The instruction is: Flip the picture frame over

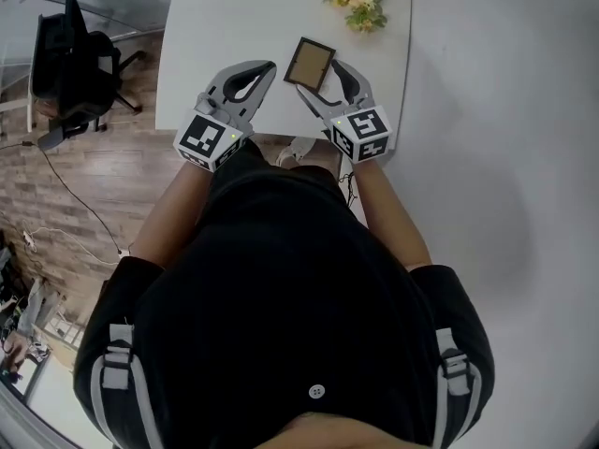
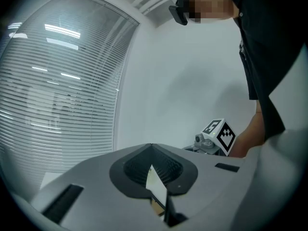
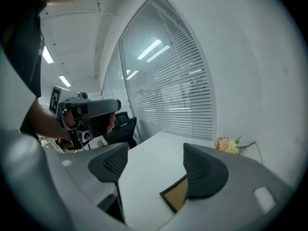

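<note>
The picture frame (image 1: pixel 310 61), dark-edged with a brown panel facing up, lies flat on the white table (image 1: pixel 215 17). My right gripper (image 1: pixel 317 79) is open at the frame's near edge, one finger on each side of its near corner. In the right gripper view the frame (image 3: pixel 176 195) shows between the jaws, partly hidden behind the right pad (image 3: pixel 204 172); that gripper (image 3: pixel 156 170) holds nothing. My left gripper (image 1: pixel 270 66) hovers just left of the frame, apart from it. Its jaws (image 2: pixel 156 186) are shut, with only a thin sliver of table and frame showing through.
A small bunch of artificial flowers (image 1: pixel 356 0) lies at the table's far right corner, also visible in the right gripper view (image 3: pixel 226 145). A black office chair (image 1: pixel 70 64) stands on the wood floor to the left. The table's near edge runs just under both grippers.
</note>
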